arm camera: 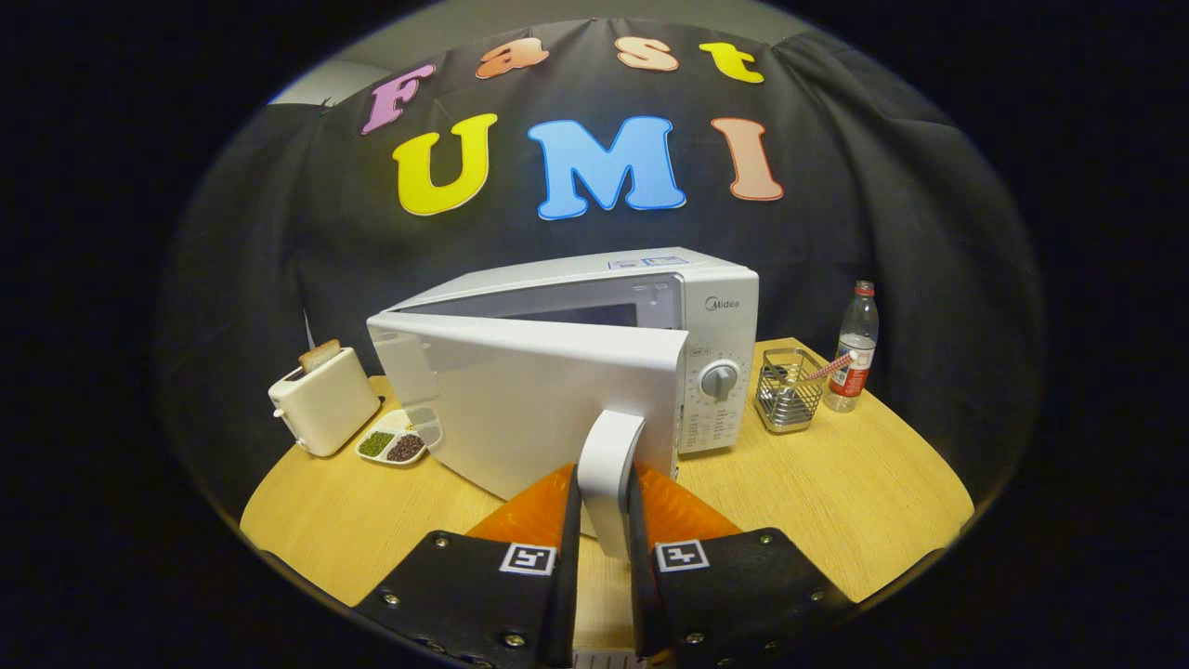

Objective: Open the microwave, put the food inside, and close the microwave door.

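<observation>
Our fingers (604, 520) clamp the handle (608, 469). The microwave (706, 307) door (529, 400) is part open. Food (395, 444) waits left of it.

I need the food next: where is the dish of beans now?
The dish of beans sits on the table, between the toaster and the microwave's open door, whose handle the gripper jaws clamp.

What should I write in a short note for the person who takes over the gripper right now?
Gripper: shut on the door handle, one finger on each side.
Microwave: its door is swung partly open.
Food: a divided dish lies on the table between the toaster and the door.
Done: opening has begun.
Left: open the door fully, put the dish inside, close the door.
</observation>
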Motion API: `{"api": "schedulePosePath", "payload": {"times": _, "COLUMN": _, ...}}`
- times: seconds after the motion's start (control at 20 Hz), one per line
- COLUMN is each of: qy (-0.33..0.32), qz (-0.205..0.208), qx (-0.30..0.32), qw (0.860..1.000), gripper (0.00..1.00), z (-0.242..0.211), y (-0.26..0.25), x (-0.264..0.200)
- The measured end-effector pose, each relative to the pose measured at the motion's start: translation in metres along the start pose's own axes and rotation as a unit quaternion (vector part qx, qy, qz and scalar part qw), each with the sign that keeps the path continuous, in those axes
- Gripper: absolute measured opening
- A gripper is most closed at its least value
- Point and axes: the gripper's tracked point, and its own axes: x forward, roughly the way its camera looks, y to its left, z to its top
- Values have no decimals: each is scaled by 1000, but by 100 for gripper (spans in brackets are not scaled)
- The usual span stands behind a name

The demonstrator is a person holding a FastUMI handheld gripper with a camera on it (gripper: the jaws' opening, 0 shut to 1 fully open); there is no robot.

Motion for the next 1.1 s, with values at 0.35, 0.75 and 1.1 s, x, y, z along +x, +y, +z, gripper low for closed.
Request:
{"api": "schedulePosePath", "payload": {"times": 0.35, "qy": 18, "qz": 28, "qx": 4, "qw": 999, "gripper": 28, "z": -27, "y": 42, "x": -40}}
{"api": "schedulePosePath", "payload": {"times": 0.75, "qy": 10, "qz": 37, "qx": 2, "qw": 999, "gripper": 28, "z": -46, "y": 88, "x": -77}}
{"api": "schedulePosePath", "payload": {"times": 1.1, "qy": 11, "qz": 60, "qx": -15, "qw": 998, "gripper": 28, "z": -67, "y": 148, "x": -101}}
